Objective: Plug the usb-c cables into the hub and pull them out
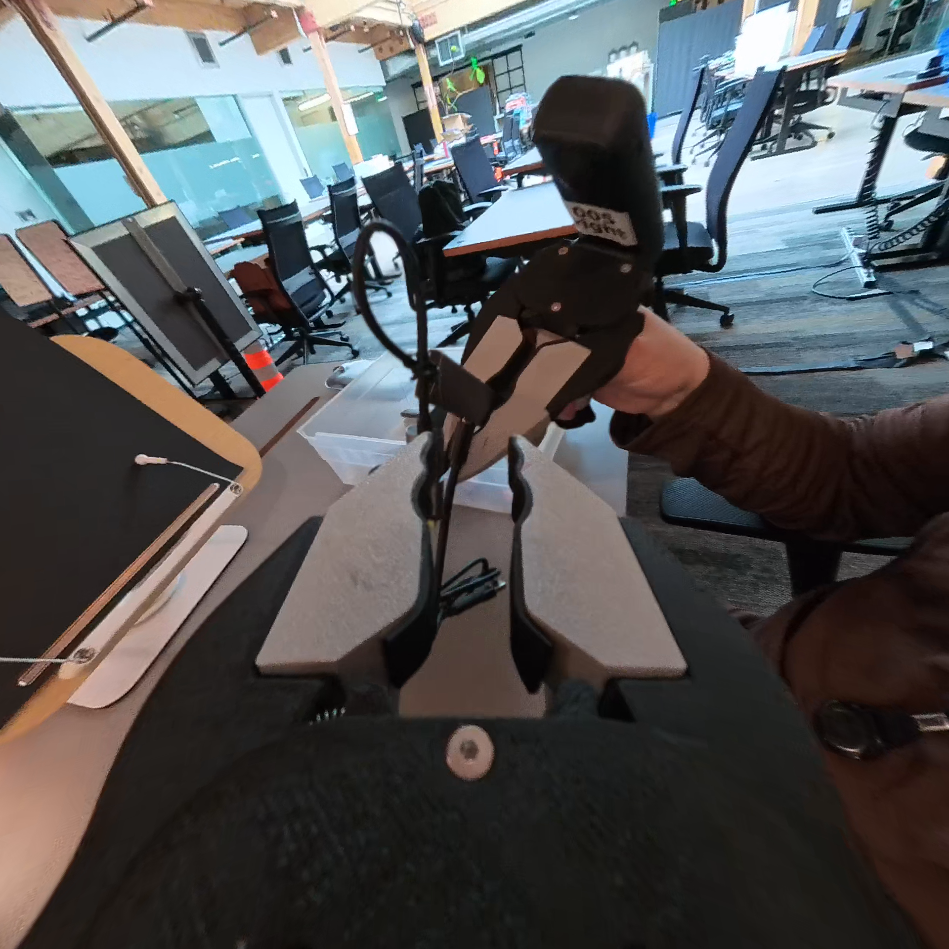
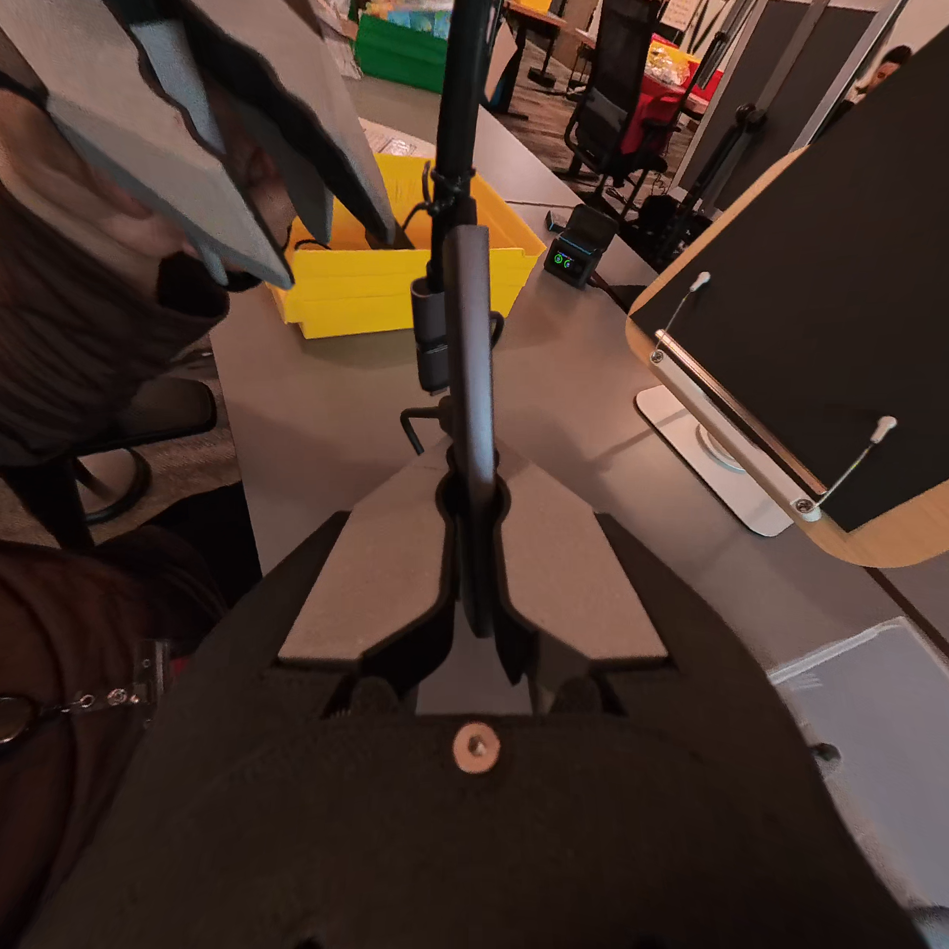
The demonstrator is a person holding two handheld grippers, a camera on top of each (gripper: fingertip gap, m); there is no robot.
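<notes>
My right gripper is shut on a slim dark grey hub and holds it edge-on above the grey table. A grey USB-C plug hangs beside the hub on a black cable that is tied in a loop. My left gripper is open; the black cable runs down along its left finger, and I cannot tell if they touch. In the left wrist view the right gripper holds the hub just ahead. The left gripper shows open at the upper left. A coiled black cable lies on the table.
A yellow bin stands behind the hub. A clear plastic bin sits on the table. A black board on a metal stand stands at one side. A small black device with a lit screen and an allen key lie nearby. About 7 cm separates my left fingertips from my right.
</notes>
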